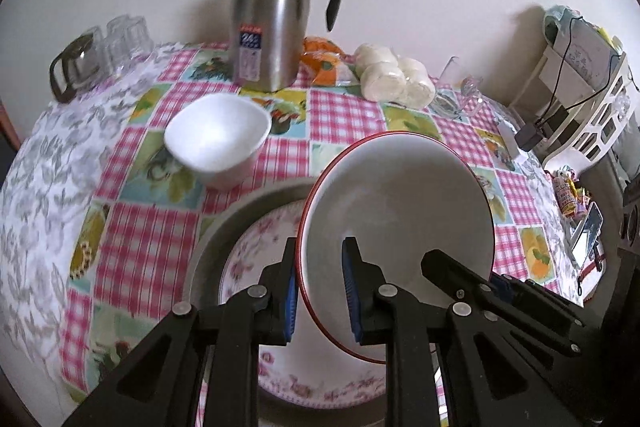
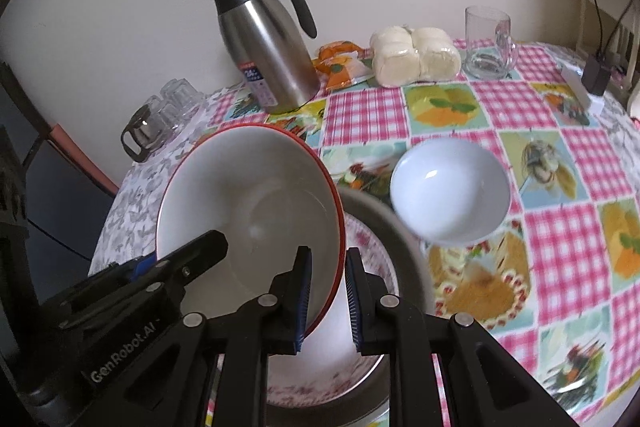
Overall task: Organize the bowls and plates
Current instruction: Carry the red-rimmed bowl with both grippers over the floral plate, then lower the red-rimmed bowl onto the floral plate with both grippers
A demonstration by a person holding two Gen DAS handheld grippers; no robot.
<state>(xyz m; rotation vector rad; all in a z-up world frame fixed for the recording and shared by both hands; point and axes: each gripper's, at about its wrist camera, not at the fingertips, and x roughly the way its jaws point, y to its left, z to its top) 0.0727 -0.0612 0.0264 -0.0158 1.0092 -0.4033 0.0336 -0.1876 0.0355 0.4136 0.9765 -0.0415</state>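
The counter point(image 1: 132, 227) under its pink check cloth fills both views, w/ the wall at the far edge. Near me sits a big grey-rimmed plate point(image 1: 248, 205), and a floral plate point(image 1: 256, 251) rests on it. Above that stack hangs the red-rimmed bowl point(image 1: 400, 195), tilted. I've got it from both sides: my left jaws point(image 1: 320, 291) pinch its left rim, one pad outside, one inside, and my right jaws point(image 2: 329, 297) pinch the opposite rim the same way. Both are nearly closed on the thin wall.

Far centre stands the steel thermos point(image 1: 276, 23). Right of it lie an orange packet and a bag of white buns point(image 1: 396, 75), then a glass mug point(image 2: 490, 45). Upturned glasses point(image 1: 120, 39) sit far left. The small white bowl point(image 1: 218, 135) stands alone mid-counter, apart from the stack.

Step in hand, I reckon: carrying the red-rimmed bowl to nest on the plates. Next move needs both hands to level it, centre it over the floral plate, lower together, then let go at the same time. An uneven release could tip it. After that, prob. the small white bowl goes inside.
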